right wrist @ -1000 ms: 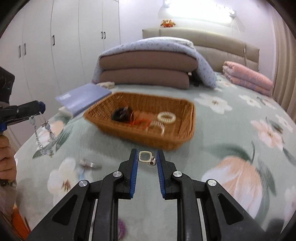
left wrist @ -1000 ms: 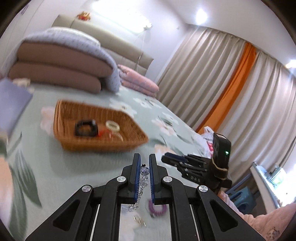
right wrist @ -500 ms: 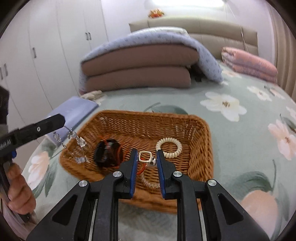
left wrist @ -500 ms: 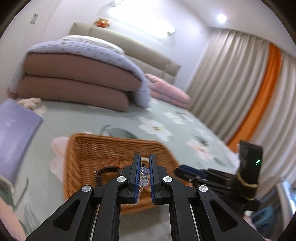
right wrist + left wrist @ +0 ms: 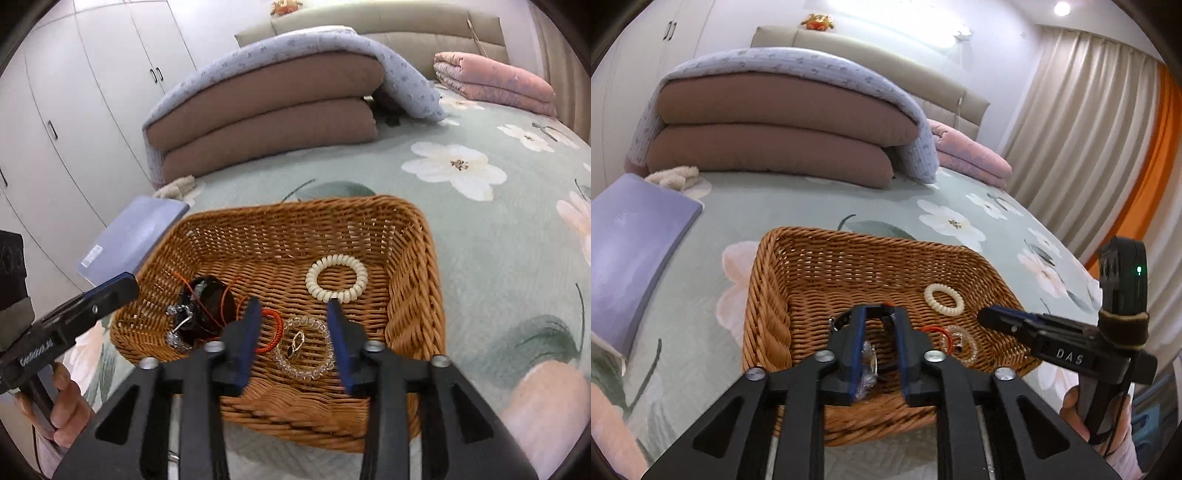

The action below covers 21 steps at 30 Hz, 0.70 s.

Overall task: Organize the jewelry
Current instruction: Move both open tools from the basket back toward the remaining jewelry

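Each tool is matte black with blue pads inside its two fingers and silver screws at the joints: left tool (image 5: 879,354), right tool (image 5: 293,345). The right tool's side bears white letters "DAS", beside a brown strap and green light. Bare-skinned fingers (image 5: 68,398) wrap the left handle.

White wardrobes (image 5: 92,92), beige headboard (image 5: 868,55), floral green bedspread (image 5: 498,236), folded quilts (image 5: 775,122), beige and orange curtains (image 5: 1089,140)

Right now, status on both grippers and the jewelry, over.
Left gripper and right gripper both open over the wicker basket. Crystal chain and gold ring lie inside it. Nothing in the way.
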Available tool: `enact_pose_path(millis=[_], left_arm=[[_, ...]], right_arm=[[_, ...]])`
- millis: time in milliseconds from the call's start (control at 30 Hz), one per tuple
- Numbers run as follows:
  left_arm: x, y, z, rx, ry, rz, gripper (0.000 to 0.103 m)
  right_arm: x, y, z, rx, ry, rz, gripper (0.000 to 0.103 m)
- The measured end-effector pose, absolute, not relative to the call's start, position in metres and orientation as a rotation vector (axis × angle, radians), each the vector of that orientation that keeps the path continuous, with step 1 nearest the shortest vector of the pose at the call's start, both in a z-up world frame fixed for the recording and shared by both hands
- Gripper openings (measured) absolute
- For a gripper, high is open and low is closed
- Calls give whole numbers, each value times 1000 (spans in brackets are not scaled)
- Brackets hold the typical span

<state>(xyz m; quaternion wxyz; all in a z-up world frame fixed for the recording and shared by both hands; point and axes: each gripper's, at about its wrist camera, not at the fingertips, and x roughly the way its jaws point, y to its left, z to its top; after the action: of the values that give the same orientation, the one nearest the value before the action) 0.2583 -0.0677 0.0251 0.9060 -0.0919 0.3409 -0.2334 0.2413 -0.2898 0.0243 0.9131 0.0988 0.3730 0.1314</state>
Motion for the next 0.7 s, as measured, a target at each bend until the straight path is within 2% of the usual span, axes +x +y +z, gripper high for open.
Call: enact_pose_path(millis=[33,67,433,700], left_arm=[[255,-68,27,-186,695,-483,37],[252,-67,29,-187,682,-487,43],[185,-56,60,-141,631,-559,43],[130,-48,32,-128,734,-527,43]], right_arm=[[239,-289,26,200,766,270,43],[235,-288,27,197,764,271,43],[151,-269,50,175,737,355,43],[108,-257,34,166,765,363,43]])
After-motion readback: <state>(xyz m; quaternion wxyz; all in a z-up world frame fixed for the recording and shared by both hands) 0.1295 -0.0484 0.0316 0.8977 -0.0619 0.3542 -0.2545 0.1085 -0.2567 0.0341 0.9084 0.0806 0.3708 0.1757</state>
